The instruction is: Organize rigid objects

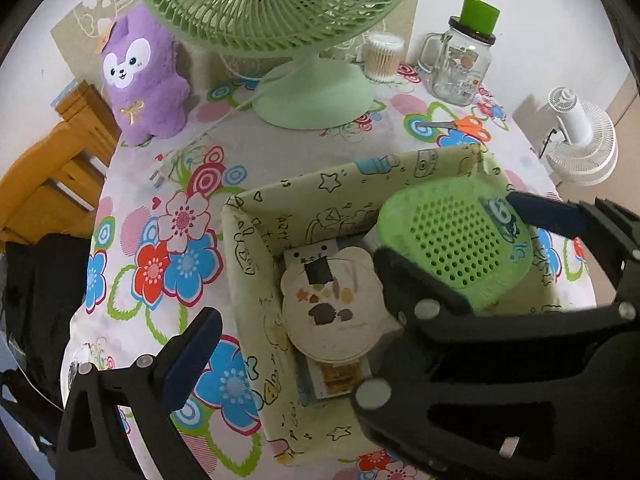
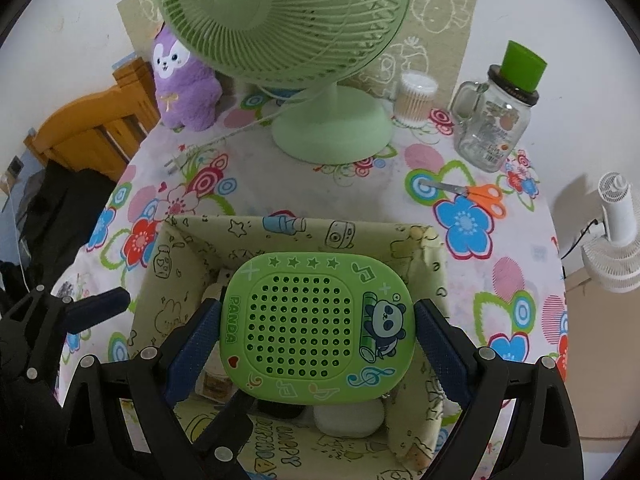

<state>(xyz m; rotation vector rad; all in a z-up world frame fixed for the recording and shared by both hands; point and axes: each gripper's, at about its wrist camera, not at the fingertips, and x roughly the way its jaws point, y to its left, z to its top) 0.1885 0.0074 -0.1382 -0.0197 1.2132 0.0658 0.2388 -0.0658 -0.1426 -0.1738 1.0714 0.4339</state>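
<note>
A green perforated panda case [image 2: 300, 264] hangs tilted over a pale green doodle-print box [image 2: 192, 240]. My right gripper [image 2: 318, 320] is shut on it, with a blue pad pressed to each side. In the left wrist view the same case [image 1: 456, 240] sits between the right gripper's fingers [image 1: 552, 216]. My left gripper [image 1: 320, 332] stands open wide over the box [image 1: 256, 248], holding nothing. Its left finger is outside the box wall, and its right finger is mostly hidden under the right gripper. Inside the box lies a cream bear-shaped disc [image 1: 332, 312] on a white card [image 1: 340, 380].
On the flowered tablecloth [image 1: 168, 240] behind the box stand a green fan [image 1: 312, 92], a purple plush [image 1: 140, 80], a tub of cotton swabs [image 1: 384, 56] and a glass jar mug [image 1: 460, 68]. Orange scissors [image 1: 464, 126] lie near the box. A wooden chair [image 1: 52, 168] is left, a white fan [image 1: 580, 140] right.
</note>
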